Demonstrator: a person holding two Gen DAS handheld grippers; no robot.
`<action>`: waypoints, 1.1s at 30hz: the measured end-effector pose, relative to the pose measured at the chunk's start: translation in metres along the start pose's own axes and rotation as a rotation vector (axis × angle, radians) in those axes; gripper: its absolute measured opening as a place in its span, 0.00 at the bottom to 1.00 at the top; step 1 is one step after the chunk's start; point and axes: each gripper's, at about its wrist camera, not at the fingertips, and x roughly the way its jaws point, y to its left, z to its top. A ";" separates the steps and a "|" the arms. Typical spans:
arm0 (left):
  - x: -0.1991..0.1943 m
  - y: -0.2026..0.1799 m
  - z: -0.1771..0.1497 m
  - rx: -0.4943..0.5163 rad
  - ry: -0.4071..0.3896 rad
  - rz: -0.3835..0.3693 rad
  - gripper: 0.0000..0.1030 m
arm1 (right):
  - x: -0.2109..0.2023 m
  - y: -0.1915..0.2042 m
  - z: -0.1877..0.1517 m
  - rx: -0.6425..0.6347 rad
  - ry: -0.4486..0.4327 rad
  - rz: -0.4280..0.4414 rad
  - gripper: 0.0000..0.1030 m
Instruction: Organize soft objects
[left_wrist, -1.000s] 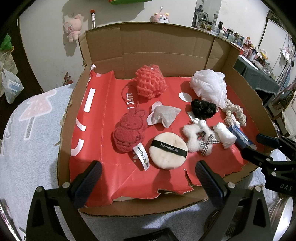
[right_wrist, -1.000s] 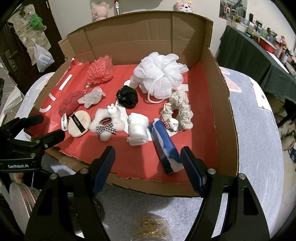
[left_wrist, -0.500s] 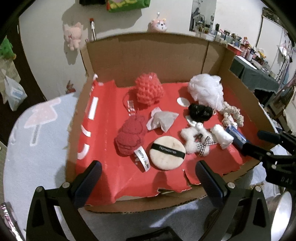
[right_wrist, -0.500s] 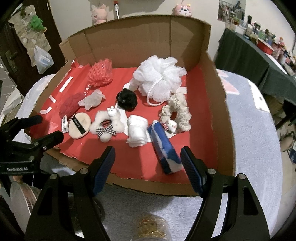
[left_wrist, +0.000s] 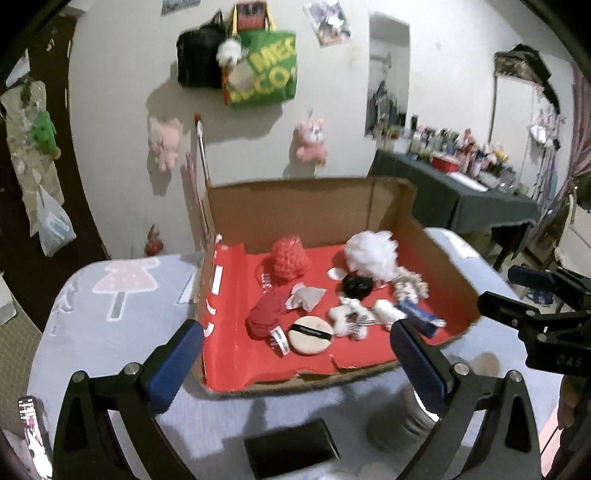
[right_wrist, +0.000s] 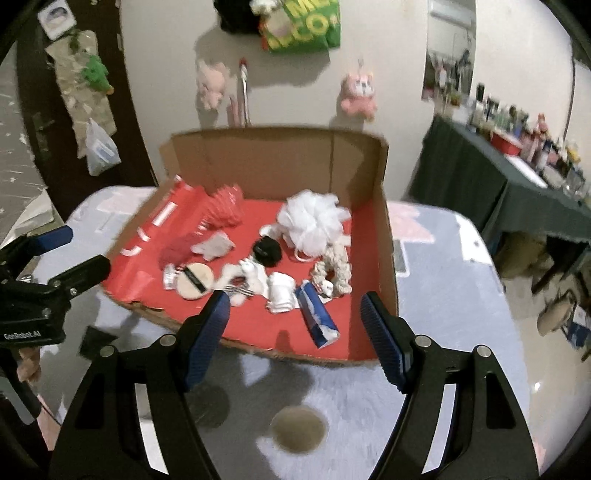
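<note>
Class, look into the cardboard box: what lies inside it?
Inside the cardboard box, on red lining: white mesh pouf, black scrunchie, powder puff, blue-and-white sponge, other soft items. Whatever lies beneath them is covered.

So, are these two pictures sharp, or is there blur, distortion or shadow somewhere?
Left wrist view: motion blur softens the green bag and the cardboard box; the fisheye bends the room's edges. Right wrist view: also smeared, most on the red mesh sponge; the right gripper is crisp, open, nothing between its pads, and shadows fall on the grey cloth.
</note>
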 end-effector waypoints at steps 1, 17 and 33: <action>-0.008 -0.002 -0.004 0.002 -0.018 -0.002 1.00 | -0.010 0.003 -0.003 -0.005 -0.023 0.005 0.80; -0.050 -0.023 -0.103 -0.057 -0.088 -0.011 1.00 | -0.065 0.033 -0.110 -0.017 -0.160 -0.028 0.88; 0.017 -0.031 -0.164 -0.048 0.136 0.058 1.00 | 0.012 0.011 -0.175 0.071 0.017 -0.062 0.88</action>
